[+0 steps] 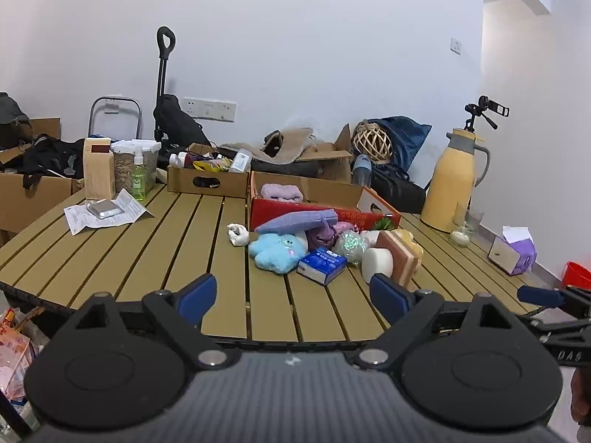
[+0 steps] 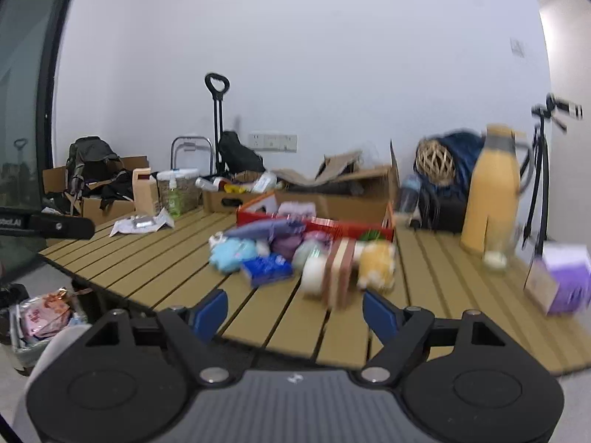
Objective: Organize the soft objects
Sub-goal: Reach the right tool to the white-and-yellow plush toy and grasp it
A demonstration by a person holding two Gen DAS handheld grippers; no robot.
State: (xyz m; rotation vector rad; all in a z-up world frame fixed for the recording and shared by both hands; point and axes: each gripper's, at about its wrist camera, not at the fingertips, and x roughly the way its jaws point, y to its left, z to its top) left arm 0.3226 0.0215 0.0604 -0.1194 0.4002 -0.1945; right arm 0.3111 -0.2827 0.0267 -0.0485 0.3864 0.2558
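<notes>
**Claws poised before crowded soft-toy pile**

Left claw [image 1: 291, 297] and right claw [image 2: 294, 313] apart, empty, short of heaped soft objects [image 1: 325, 243] on slatted tan counter [image 1: 147, 243] beside red cardboard box [image 1: 317, 212]. Risk: snagging two neighbours together, toppling striped sponge [image 1: 402, 254].

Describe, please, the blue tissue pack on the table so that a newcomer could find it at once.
Start at the red cardboard box on the slatted table; a pile of soft things lies in front of it. At the pile's near edge lies the tissue pack, between a light blue plush toy and a white foam block. It alone is dark blue, rectangular and printed.
</notes>
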